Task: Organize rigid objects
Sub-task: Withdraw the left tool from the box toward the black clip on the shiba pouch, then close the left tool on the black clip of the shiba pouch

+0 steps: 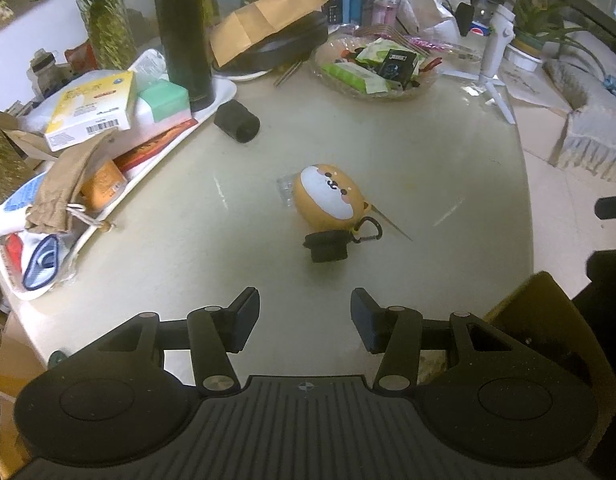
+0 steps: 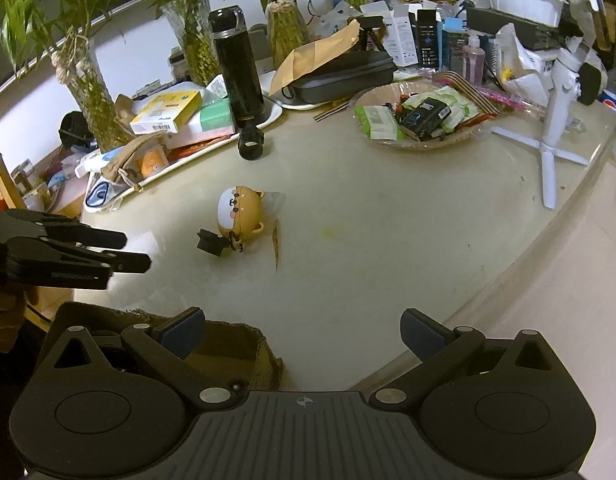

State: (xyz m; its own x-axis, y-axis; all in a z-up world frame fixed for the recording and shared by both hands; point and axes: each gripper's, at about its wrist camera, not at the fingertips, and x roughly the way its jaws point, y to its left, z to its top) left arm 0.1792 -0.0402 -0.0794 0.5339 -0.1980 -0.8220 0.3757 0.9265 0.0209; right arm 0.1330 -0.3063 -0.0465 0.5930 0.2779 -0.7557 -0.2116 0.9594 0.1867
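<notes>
A round tan case with a dog face lies mid-table on a clear wrapper. A small black clip-on piece hangs from its carabiner. Farther back, a short black cylinder lies on its side by the white tray. My left gripper hovers over the table short of the case, open, nothing between its fingers. My right gripper is open wide and empty, near the table's front edge above a cardboard box.
The tray at the left holds a tall black flask, boxes and a cloth pouch. A glass bowl of packets and a white tripod stick stand at the back right. A thin stick lies beside the case.
</notes>
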